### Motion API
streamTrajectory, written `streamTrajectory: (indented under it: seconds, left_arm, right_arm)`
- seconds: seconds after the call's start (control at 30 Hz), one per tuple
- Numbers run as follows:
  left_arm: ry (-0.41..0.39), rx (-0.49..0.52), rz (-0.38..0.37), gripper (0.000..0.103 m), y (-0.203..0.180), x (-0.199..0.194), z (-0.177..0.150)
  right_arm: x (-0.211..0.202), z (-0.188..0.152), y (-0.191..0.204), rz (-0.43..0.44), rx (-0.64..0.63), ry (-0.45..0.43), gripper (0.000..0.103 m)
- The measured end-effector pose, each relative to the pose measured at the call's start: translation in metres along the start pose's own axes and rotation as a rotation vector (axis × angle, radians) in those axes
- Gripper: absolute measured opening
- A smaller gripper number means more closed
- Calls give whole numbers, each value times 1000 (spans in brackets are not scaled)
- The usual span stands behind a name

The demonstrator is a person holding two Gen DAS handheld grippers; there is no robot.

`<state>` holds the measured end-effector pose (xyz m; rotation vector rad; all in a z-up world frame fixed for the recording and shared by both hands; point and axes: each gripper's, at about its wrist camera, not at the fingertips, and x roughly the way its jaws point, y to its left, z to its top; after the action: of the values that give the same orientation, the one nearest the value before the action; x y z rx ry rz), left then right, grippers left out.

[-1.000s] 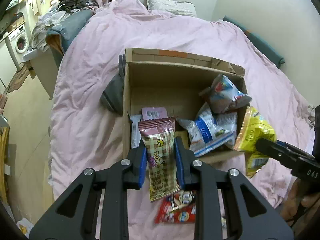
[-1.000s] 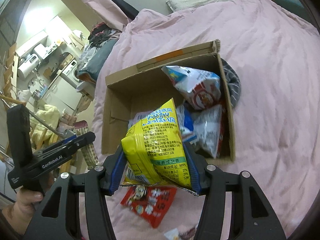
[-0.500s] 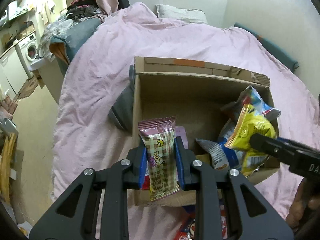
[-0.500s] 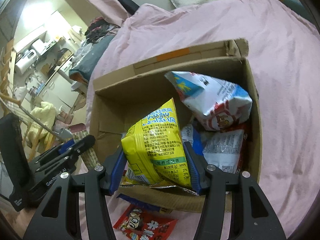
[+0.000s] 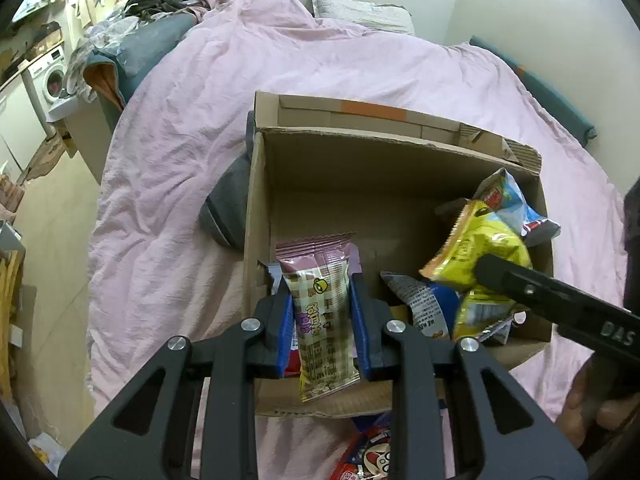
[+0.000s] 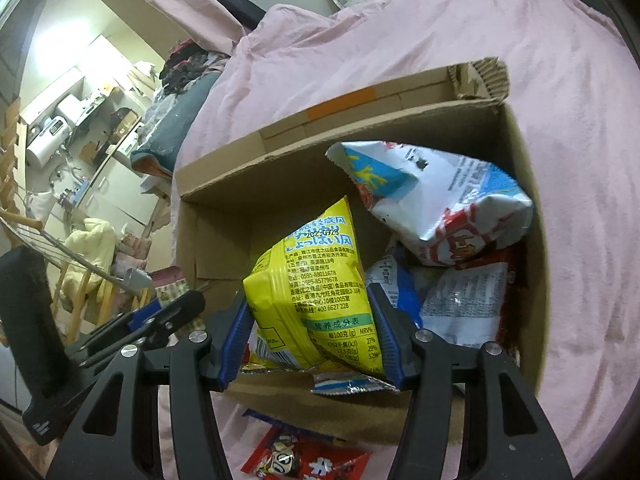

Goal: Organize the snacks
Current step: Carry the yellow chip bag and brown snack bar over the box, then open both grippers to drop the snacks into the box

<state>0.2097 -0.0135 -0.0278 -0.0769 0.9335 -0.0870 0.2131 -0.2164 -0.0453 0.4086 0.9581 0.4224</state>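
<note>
Snacks fill a cardboard box (image 5: 256, 208) on a pink-quilted bed (image 5: 168, 152).

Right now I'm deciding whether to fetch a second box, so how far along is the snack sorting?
Done: several bags already lie in the cardboard box, including a white-and-blue bag. In hand: the left gripper clamps a pink wafer packet and the right gripper a yellow bag, both over the box, unreleased. Left: a red packet on the pink bedspread.
</note>
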Motion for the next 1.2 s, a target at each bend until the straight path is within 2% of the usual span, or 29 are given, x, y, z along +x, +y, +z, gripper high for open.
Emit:
streamTrajectory:
  seconds: [0.23,0.63,0.67,0.7,0.73,0.77,0.8,0.83,0.9,1.2]
  left_arm:
    - [-20,37,11,23,-6,-6,-3]
    - [-32,2,24,23,3,-11,-6]
    - [-34,1,20,27,3,-11,-5]
    - [-36,-1,16,40,3,-12,-5]
    - [-40,-5,15,47,3,-13,-5]
    - [-47,-9,15,59,4,-14,-5]
    - [-56,-15,16,66,5,-15,-6]
    - [-64,-21,15,70,5,-17,-5]
    - [-72,-27,23,83,6,-19,-5]
    - [-63,-60,27,85,14,-18,-5]
  right_arm:
    - [7,1,-3,42,7,-1,59]
    - [5,5,5,82,-1,-5,60]
    - [4,5,5,96,6,-12,60]
    - [3,6,5,107,10,-18,62]
    - [1,7,6,115,11,-28,65]
    - [-1,7,7,123,6,-38,71]
    - [-4,8,9,124,-2,-50,78]
    - [-6,8,9,123,-8,-58,82]
    - [-9,9,11,128,-16,-71,88]
    - [-7,9,7,115,6,-54,88]
